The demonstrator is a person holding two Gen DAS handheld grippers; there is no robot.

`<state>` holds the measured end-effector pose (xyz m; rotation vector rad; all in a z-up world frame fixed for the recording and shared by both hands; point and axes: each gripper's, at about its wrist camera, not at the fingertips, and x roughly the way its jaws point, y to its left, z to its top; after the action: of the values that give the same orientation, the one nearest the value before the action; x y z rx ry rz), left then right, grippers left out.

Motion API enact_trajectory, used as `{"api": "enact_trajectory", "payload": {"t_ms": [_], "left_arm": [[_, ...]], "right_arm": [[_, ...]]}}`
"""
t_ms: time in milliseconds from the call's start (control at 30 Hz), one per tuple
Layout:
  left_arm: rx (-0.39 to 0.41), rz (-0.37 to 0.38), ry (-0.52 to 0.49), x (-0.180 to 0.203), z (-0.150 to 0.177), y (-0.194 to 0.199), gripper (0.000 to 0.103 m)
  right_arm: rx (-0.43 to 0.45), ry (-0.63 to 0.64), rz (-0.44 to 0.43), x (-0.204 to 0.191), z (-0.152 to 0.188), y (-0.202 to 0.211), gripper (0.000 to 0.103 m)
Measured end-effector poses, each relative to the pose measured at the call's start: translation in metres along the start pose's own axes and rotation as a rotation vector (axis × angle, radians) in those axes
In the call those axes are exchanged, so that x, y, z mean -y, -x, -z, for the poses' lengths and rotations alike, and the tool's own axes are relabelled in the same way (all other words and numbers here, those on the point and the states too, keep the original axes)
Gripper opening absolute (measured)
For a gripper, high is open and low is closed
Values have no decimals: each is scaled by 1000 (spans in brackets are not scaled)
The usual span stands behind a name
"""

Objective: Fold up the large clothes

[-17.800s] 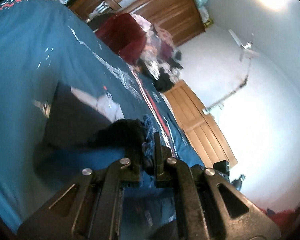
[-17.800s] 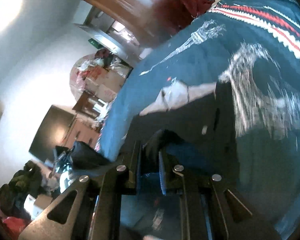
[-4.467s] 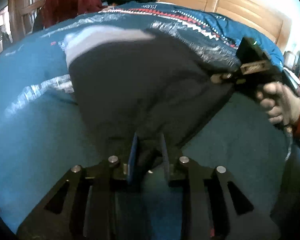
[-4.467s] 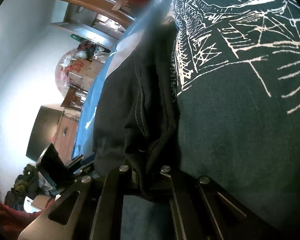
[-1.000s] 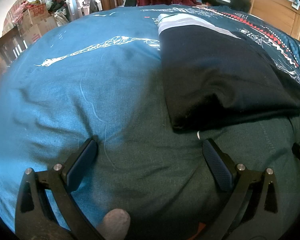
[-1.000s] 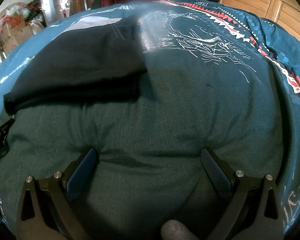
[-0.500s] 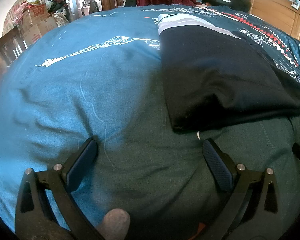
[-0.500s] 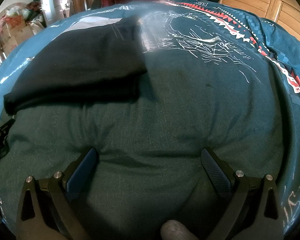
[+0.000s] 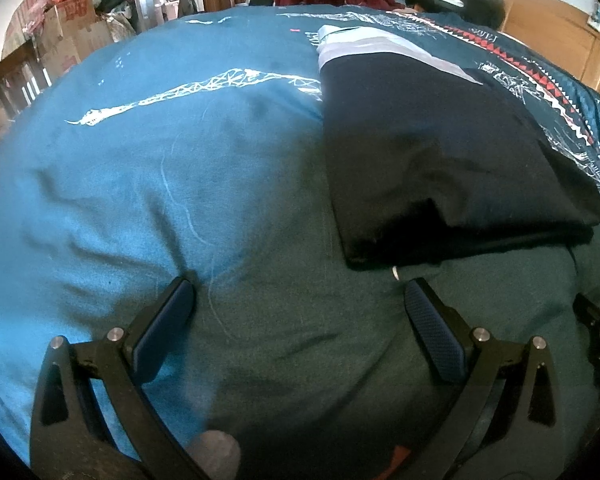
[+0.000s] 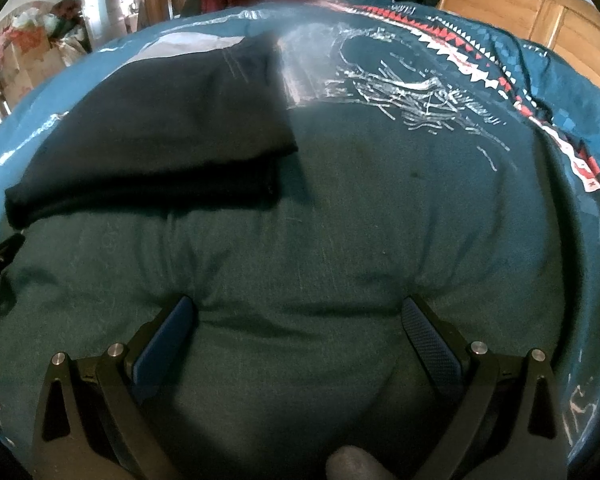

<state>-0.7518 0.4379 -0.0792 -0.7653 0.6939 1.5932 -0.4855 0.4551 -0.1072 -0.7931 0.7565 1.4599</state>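
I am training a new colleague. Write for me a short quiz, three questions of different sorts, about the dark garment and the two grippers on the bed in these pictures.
1. True or false: the left gripper is shut on the dark folded garment.
2. Multiple choice: in the right wrist view, the dark folded garment lies (A) between the fingers, (B) ahead and to the left, (C) ahead and to the right.
3. Short answer: what surface does the garment rest on?

Key
1. False; its jaws are wide apart and hold nothing.
2. B; the right gripper is open too.
3. The teal bed cover with white line prints.
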Motion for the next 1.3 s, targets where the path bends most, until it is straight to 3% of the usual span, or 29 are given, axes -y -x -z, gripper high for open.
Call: {"api": "enact_trajectory", "payload": {"t_ms": [100, 233, 333, 533, 700, 967, 1133, 1300], "left_arm": [[-5, 8, -9, -1, -3, 1, 103], [37, -12, -49, 0, -13, 23, 103], [122, -22, -66, -2, -27, 64, 103], [388, -10, -44, -12, -54, 191, 103], [503, 39, 13, -22, -70, 261, 103], [518, 116, 40, -15, -76, 283, 103], [508, 111, -23, 0, -68, 283, 103], [480, 65, -32, -14, -67, 281, 103]], "right_arm": [[-46, 17, -27, 3, -8, 1, 103], [3, 19, -11, 2, -24, 30, 101], [96, 25, -16, -9, -41, 77, 102], [322, 28, -51, -35, -78, 194, 103], [431, 21, -40, -48, -89, 268, 103], [460, 10, 0, -44, -84, 318, 103], [453, 20, 5, -39, -76, 327, 103], [431, 32, 5, -40, -71, 326, 103]]}}
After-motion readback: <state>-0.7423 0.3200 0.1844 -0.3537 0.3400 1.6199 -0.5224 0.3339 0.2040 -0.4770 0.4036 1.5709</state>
